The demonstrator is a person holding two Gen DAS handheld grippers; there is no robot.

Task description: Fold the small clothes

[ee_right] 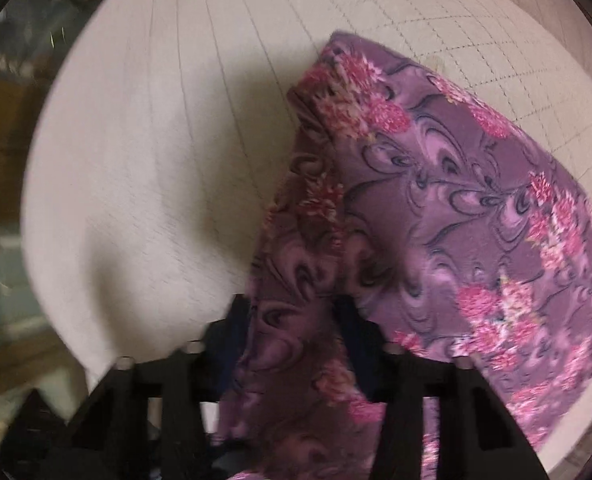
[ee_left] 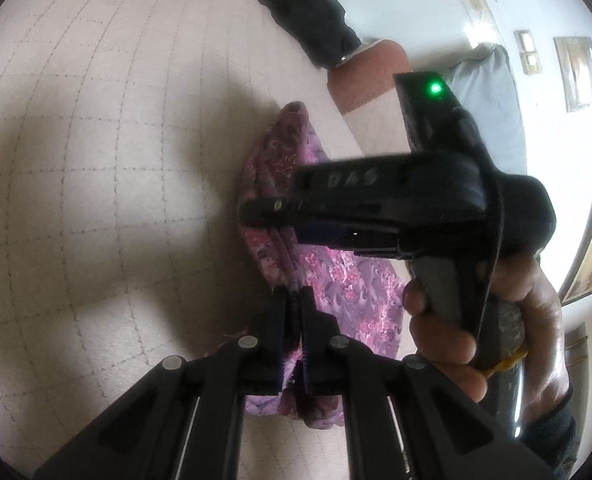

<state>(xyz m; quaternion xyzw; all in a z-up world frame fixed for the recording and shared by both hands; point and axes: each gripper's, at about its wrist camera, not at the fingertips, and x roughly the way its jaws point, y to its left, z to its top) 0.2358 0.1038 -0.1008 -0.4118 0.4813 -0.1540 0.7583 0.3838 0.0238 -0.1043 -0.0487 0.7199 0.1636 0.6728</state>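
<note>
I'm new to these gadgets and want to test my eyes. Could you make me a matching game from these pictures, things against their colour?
Things:
1. cloth
2. table cover
3. small light on the right tool
4. left tool

Colours:
A. green
B. black
C. purple with pink flowers
D. cream with a grid

Pairs: 1-C, 2-D, 3-A, 4-B

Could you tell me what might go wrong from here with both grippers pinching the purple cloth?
The left gripper pinches only a thin edge of the purple floral cloth, so it may slip free. The right gripper holds a bunched fold, which could set a crooked crease. The grippers sit close together and might bump.
</note>
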